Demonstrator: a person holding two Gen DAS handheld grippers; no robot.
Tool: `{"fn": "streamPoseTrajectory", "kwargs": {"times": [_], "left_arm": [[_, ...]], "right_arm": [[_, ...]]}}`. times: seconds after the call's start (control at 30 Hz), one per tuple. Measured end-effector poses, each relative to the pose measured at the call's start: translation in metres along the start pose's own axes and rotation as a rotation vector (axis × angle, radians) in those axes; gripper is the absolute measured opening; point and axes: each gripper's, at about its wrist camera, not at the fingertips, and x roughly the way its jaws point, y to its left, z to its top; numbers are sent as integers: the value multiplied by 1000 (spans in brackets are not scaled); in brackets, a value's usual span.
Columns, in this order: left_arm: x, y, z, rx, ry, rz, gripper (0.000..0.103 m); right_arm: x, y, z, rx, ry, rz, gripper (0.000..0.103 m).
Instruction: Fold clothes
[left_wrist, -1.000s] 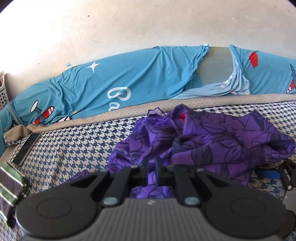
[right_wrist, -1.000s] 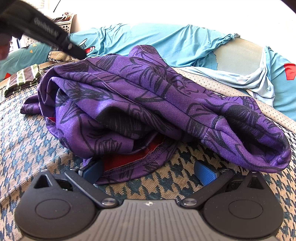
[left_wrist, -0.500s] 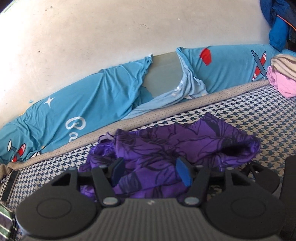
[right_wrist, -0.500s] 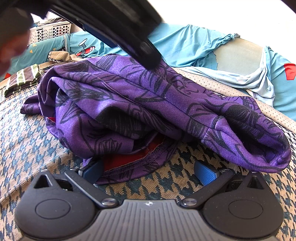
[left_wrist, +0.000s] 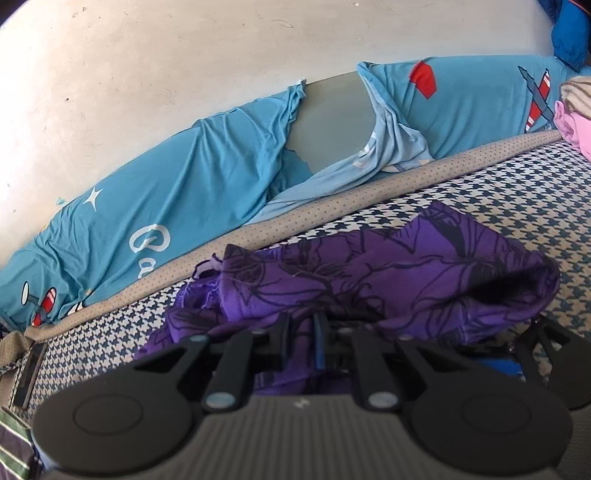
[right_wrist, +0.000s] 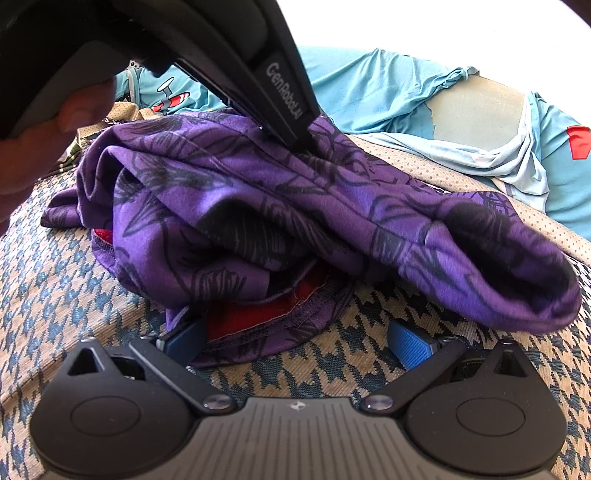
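A crumpled purple garment (left_wrist: 406, 280) with black line print lies on the houndstooth bed cover. My left gripper (left_wrist: 308, 332) is shut on a fold of it near the top of the heap. In the right wrist view the left gripper's black body (right_wrist: 280, 92) comes down from the upper left onto the purple garment (right_wrist: 258, 206). My right gripper (right_wrist: 297, 341) rests low on the bed, open. The garment's red-lined hem (right_wrist: 258, 314) lies between its blue pads (right_wrist: 410, 343), closer to the left one.
Blue plane-print cushions (left_wrist: 184, 184) line the wall behind the bed. A phone (left_wrist: 29, 369) and a striped garment (left_wrist: 11, 443) lie at the far left, pink clothes (left_wrist: 576, 125) at the far right. A hand (right_wrist: 55, 147) holds the left gripper.
The left gripper let go, swung to the right over the garment with its fingers open, then shut on a fold on top. The right gripper has stayed open in place.
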Motion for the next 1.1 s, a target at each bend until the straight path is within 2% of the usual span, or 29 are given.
{"fn": "streamPoseTrajectory", "kwargs": {"times": [0.23, 0.27, 0.37, 0.43, 0.67, 0.7, 0.83, 0.93, 1.03, 1.07, 1.1], "left_arm": [[1, 9, 8, -35, -31, 103, 11], [1, 13, 10, -51, -33, 133, 4], [8, 37, 13, -113, -17, 205, 3], [14, 55, 11, -150, 8, 220, 3], [21, 102, -8, -234, 61, 178, 6], [20, 104, -10, -244, 62, 151, 9], [7, 92, -15, -229, 35, 45, 12], [-4, 75, -14, -196, 9, -13, 19], [-15, 59, -14, -159, -26, -33, 37], [-19, 53, -13, -145, -43, -43, 47], [-24, 48, -13, -128, -63, -46, 50]], "right_arm": [[0, 0, 0, 0, 0, 0, 103], [0, 0, 0, 0, 0, 0, 103], [0, 0, 0, 0, 0, 0, 103], [0, -1, 0, 0, 0, 0, 103], [1, -3, 0, 0, 0, 0, 103], [2, -2, 0, 0, 0, 0, 103], [2, -2, 0, 0, 0, 0, 103], [2, -2, 1, 0, 0, 0, 103], [2, -2, 0, 0, 0, 1, 103], [1, -1, 0, 0, 0, 1, 103], [0, -1, -1, 0, 0, 1, 103]]}}
